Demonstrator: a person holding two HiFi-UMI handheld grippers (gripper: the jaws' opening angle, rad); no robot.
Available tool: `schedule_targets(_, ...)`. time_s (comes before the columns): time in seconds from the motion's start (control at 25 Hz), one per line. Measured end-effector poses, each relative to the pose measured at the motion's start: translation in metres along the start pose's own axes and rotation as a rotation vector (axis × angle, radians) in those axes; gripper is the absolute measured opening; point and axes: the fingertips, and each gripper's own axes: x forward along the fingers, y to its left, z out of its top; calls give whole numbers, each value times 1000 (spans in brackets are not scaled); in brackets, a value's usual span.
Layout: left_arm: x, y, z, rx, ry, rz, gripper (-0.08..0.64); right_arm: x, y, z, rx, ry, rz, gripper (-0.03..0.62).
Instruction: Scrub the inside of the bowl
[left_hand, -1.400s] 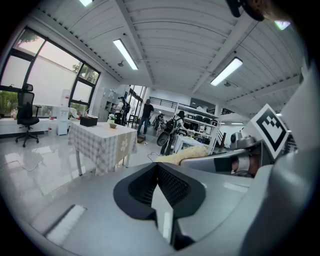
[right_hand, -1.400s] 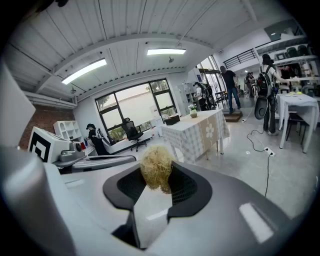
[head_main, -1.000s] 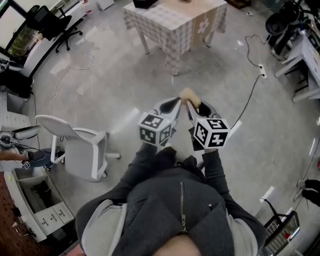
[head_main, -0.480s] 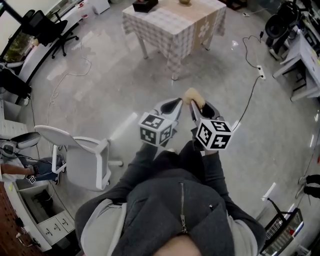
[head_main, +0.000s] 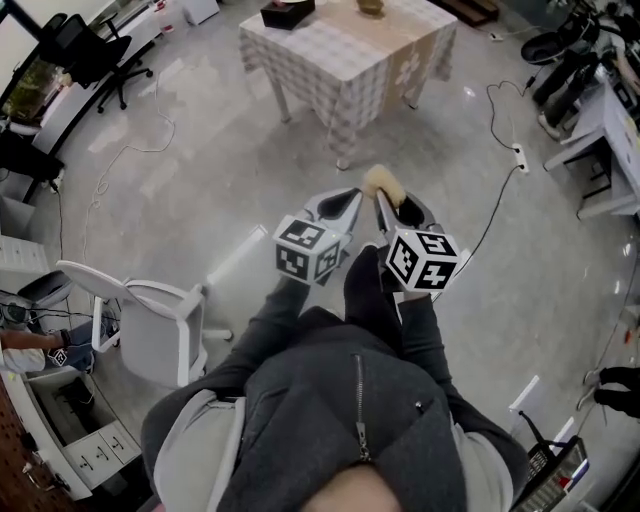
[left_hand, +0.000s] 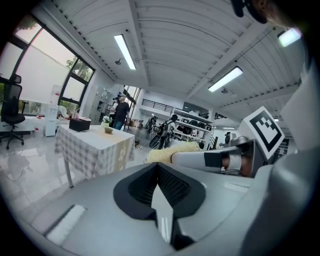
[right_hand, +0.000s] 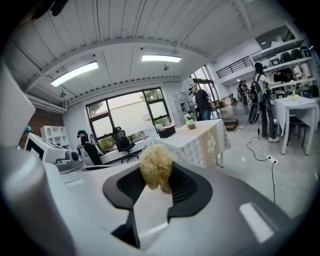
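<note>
My left gripper (head_main: 343, 207) had its jaws pressed together with nothing between them, while my right gripper (head_main: 388, 203) had its jaws clamped on a yellowish scrubber (head_main: 380, 183). The bowl (head_main: 372, 6) sat near the far edge of the checked-cloth surface (head_main: 330, 60), well apart from both grippers, with a dark box (head_main: 288, 12) towards the far left corner
</note>
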Motion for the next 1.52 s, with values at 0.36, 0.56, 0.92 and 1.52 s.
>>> schedule_targets(0.36, 101, 50, 53, 24, -21, 22, 9, 82, -67, 58, -12, 14, 16, 126)
schedule_targets(0.56, 154, 72, 68, 4, -22, 28, 9, 119, -103, 81, -33, 32, 21, 126)
schedule_targets(0.92, 223, 101, 89, 0, -25, 58, 9, 167, -159, 114, -44, 37, 29, 126)
schedule_targets(1.52, 267, 117, 88, -11, -20, 117, 9, 192, -196, 123, -39, 43, 62, 126)
